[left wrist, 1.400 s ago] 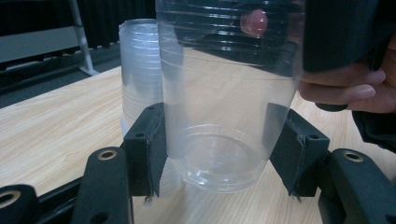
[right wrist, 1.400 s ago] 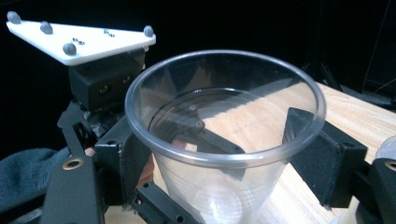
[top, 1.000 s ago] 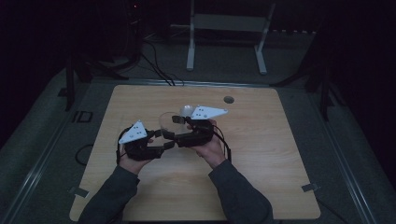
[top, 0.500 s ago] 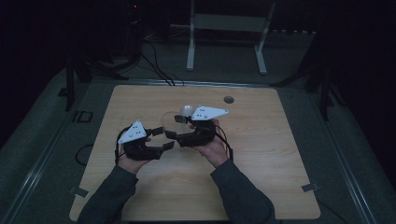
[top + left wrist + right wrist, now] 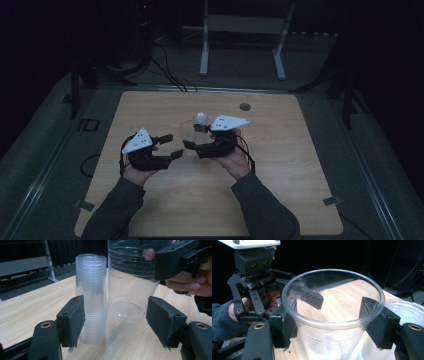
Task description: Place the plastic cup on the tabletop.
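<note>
A single clear plastic cup hangs just above the wooden table. My right gripper is shut on it, and its jaws have just been closing a little. In the right gripper view both pads press on the cup's wall below the rim. My left gripper faces the cup from the left and is open, its jaws having just been opening. In the left gripper view the cup's base sits between the spread pads without touching them. A stack of clear cups stands upright behind it.
The stack of cups stands mid-table just behind the right gripper. A round cable hole lies near the table's far edge. A white metal stand and cables sit on the floor beyond the table.
The left gripper's jaws have spread apart and let go of the cup, which stays in the right gripper. Both hands have hardly moved.
</note>
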The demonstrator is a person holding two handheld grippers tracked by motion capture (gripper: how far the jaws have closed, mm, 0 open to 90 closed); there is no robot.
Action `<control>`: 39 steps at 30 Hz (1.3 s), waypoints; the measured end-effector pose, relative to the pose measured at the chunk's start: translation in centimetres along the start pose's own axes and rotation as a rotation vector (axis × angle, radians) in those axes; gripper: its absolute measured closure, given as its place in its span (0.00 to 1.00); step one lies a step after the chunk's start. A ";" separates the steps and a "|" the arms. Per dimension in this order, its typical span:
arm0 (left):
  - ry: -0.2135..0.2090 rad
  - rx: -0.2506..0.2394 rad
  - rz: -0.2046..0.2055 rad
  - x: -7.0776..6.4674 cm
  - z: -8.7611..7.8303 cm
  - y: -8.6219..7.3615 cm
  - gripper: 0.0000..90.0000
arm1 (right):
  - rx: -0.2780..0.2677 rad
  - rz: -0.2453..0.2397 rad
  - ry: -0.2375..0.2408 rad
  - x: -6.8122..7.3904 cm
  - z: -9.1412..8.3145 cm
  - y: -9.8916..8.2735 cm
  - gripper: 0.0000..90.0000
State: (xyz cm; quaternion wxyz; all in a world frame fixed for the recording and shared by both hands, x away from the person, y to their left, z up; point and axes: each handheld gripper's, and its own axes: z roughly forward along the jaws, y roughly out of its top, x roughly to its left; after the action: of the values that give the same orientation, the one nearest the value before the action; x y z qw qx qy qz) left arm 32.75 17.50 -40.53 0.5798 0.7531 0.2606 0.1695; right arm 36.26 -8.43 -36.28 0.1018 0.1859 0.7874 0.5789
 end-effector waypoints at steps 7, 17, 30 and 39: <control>0.004 0.000 -0.003 0.1 0.0 -0.1 0.35 | 0.005 -0.002 -0.020 -0.3 -0.6 -0.3 0.34; 0.007 0.001 -0.003 0.1 0.0 -0.1 0.35 | 0.014 -0.008 -0.040 -0.5 -1.3 -0.7 0.34; 0.004 0.005 -0.005 0.2 0.2 -0.2 0.35 | 0.022 -0.004 -0.055 -0.8 -1.9 -1.3 0.35; 0.005 0.004 -0.004 0.2 0.2 -0.2 0.35 | 0.026 0.003 -0.067 -1.1 -2.3 -1.7 0.35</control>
State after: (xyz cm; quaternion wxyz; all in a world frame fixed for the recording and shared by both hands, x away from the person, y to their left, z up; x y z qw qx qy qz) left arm 32.99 17.54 -40.75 0.5777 0.7534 0.2640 0.1699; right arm 36.11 -11.35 -37.28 0.1246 0.2076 0.7908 0.5621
